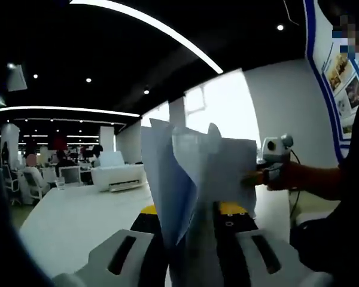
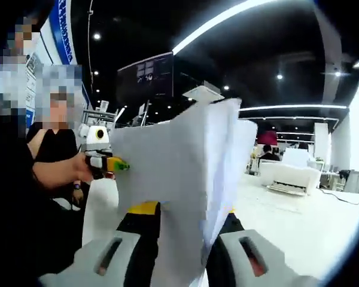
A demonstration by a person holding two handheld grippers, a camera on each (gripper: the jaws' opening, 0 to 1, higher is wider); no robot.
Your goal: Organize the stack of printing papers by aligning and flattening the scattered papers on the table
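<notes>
Left gripper view: the left hand-held gripper (image 1: 188, 218) has its two jaws closed on the bottom edge of a stack of papers (image 1: 197, 179), which stands upright between them and lifted off the white desk (image 1: 72, 215). Sheets fan apart at the top, edges uneven, one leaf bending left. At the right edge of the stack the right hand-held gripper (image 1: 257, 176) comes in from the side, orange-tipped, touching the papers' edge; a hand (image 1: 296, 177) holds it. Whether its jaws pinch the sheets there is hard to tell from this side.

Right gripper view: the right hand-held gripper (image 2: 179, 224) likewise has the papers (image 2: 179, 173) standing between its jaws, jaws drawn in against the sheets at the lower edge. Stack upright, top corners splayed, not squared. At the left edge of the papers the other gripper's yellow-green tip (image 2: 116, 164) meets the sheet, held by a hand (image 2: 60, 170).

Containers: none seen on the desk near the papers. A white printer (image 1: 119, 176) sits further back on the desk, well apart from the stack; it appears also in the right gripper view (image 2: 290, 176); what lies in its tray cannot be made out. A small glass (image 1: 60, 182) stands on the desk left of the printer; contents too small to tell.

Background: dark ceiling with strip lights (image 1: 149, 27), people seated far off.
</notes>
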